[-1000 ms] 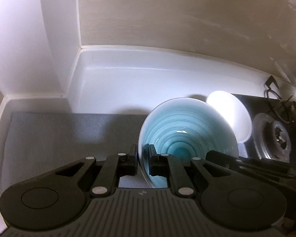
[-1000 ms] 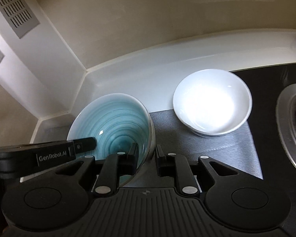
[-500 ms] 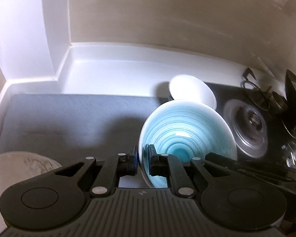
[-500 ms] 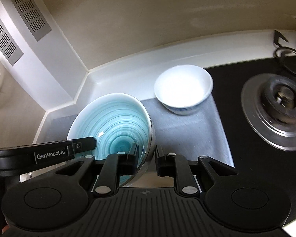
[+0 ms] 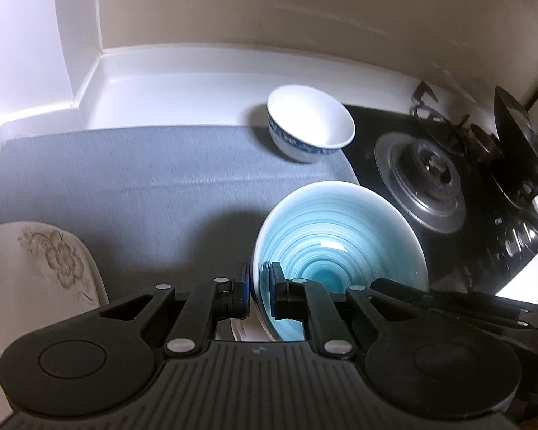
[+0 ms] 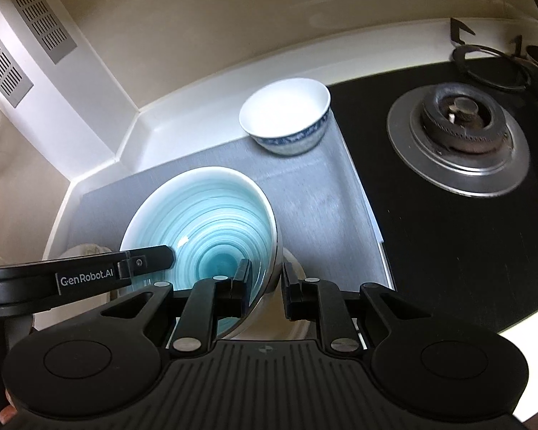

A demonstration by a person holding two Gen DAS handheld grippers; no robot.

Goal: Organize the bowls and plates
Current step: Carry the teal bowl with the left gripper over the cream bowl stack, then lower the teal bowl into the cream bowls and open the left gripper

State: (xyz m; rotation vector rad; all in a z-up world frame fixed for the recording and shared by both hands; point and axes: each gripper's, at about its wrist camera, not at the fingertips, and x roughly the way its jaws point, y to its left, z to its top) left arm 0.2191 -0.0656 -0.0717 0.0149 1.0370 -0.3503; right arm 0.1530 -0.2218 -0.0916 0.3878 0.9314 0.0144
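Observation:
A teal-striped bowl (image 5: 340,243) (image 6: 204,222) hangs tilted above the grey mat (image 5: 143,179) (image 6: 315,208). My left gripper (image 5: 260,286) is shut on its left rim. My right gripper (image 6: 267,283) is shut on its right rim, with one finger inside the bowl and one outside. A small white bowl with a blue band (image 5: 310,122) (image 6: 285,111) stands upright at the mat's far right corner. A white plate with a flower print (image 5: 36,279) lies at the near left. Part of a white dish (image 6: 297,326) shows under the held bowl.
A black glass hob with a gas burner (image 5: 426,175) (image 6: 459,139) borders the mat on the right. A dark pan (image 5: 513,136) stands on its far side. White counter rim and beige walls close off the back and left.
Both grippers carried the teal bowl back from the wall toward the near edge. The small white bowl now lies farther off, and the flowered plate has come into view at the left.

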